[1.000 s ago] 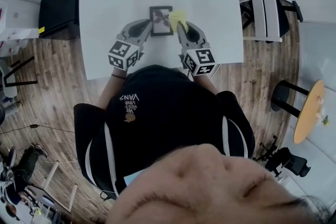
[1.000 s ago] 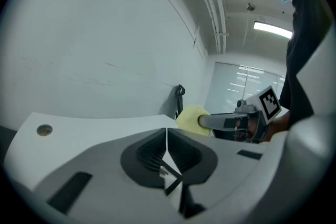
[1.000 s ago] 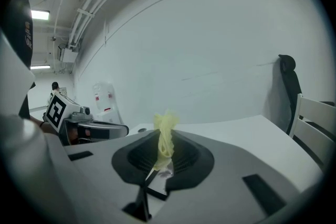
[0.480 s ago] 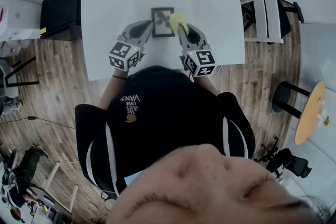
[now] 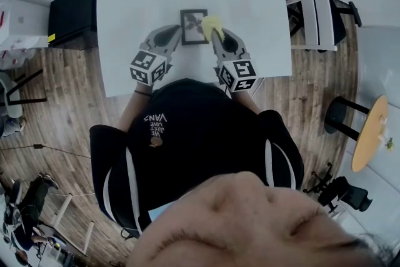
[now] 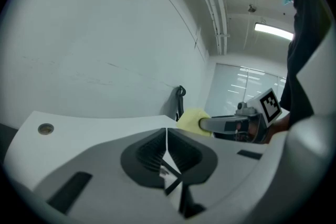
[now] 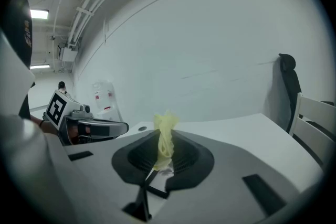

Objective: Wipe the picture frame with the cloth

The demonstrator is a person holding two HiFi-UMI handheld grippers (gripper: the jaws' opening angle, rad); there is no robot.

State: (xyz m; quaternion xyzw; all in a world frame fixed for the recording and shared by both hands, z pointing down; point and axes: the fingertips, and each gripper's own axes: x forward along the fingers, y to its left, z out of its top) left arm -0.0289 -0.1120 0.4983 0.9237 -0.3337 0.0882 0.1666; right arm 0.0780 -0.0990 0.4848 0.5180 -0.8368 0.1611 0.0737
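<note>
Yellow cloth (image 7: pixel 164 134) is bunched between the jaws of the right gripper (image 5: pixel 215 33), which are clamped tight on it, with a tuft standing up past the tips. On the white table (image 5: pixel 137 3) the picture frame (image 5: pixel 193 26) lies at the person's twelve o'clock, dark-bordered and apparently flat on its back. The cloth sits over its edge at about two to three o'clock. The left gripper (image 5: pixel 177 34) has its jaws pressed together with nothing between them. Its tip points in at the frame's eight to nine o'clock side, just beside the border, though whether it touches cannot be told from above. I judge this to be the wiping step itself, under way at the right-hand side of the frame, with the left gripper placed to brace the frame against sliding. Most of the face and the left border show no cloth over them, so much of the surface looks yet to be covered. The next move calls for dragging the cloth across the face toward nine o'clock with light downward pressure. The grip must be firm enough that the cloth does not pull free, and the left tip should be set against the border so the frame does not skate on the smooth tabletop.
</note>
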